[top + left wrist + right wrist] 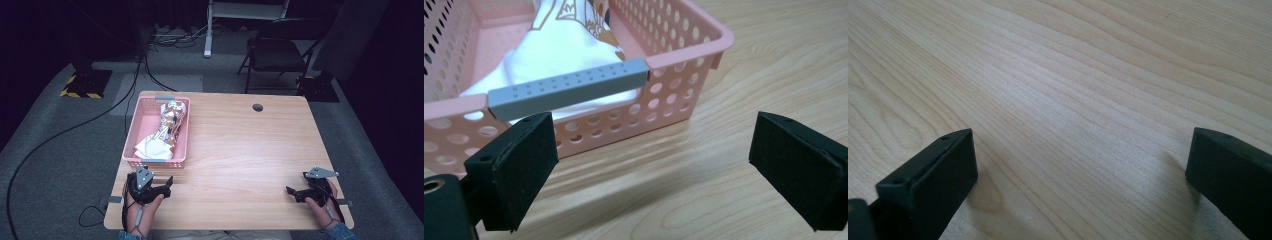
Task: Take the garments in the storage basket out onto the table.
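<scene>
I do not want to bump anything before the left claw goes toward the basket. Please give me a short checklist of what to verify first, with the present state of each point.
1. Left claw open: ok, jaws stand wide apart with nothing between them.
2. Right claw open and idle: ok, bare table between its jaws.
3. Basket fully on the table: ok, it sits at the left edge.
4. Grey handle within sight of the left claw: ok, just ahead of the jaws.
5. Cloth free of the handle: cannot tell, it lies close behind it.
6. Shiny item loose in the basket: cannot tell.
</scene>
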`<state>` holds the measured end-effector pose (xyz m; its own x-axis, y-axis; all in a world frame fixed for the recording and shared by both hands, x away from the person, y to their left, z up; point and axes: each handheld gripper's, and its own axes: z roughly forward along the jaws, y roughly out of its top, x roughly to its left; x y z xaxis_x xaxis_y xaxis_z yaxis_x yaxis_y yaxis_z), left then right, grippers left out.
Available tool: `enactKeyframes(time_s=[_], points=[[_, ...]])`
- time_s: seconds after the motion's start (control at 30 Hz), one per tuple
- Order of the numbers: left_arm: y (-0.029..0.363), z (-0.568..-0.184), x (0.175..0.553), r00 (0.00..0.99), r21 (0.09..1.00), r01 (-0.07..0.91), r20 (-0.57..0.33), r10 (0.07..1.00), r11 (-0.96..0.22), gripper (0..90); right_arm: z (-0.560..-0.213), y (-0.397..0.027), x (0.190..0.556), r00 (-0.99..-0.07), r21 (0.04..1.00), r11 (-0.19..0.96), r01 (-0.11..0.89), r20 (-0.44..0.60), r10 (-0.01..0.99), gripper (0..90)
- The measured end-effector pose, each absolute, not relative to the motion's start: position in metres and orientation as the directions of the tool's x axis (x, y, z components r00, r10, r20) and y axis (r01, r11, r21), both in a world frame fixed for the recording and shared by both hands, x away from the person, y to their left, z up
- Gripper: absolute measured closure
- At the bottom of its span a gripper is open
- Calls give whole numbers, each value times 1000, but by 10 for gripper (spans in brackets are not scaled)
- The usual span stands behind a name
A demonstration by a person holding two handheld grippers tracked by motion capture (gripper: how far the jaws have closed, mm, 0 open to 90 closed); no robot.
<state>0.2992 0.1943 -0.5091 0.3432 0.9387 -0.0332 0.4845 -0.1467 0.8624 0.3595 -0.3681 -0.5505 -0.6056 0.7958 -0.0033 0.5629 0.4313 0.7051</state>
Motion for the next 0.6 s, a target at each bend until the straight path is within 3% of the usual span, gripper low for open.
enactKeyframes(time_s=[0.6], points=[[195,-492,301,336,894,434,-49,941,-109,51,-551,-368,359,-606,705,432,563,-4,796,0]])
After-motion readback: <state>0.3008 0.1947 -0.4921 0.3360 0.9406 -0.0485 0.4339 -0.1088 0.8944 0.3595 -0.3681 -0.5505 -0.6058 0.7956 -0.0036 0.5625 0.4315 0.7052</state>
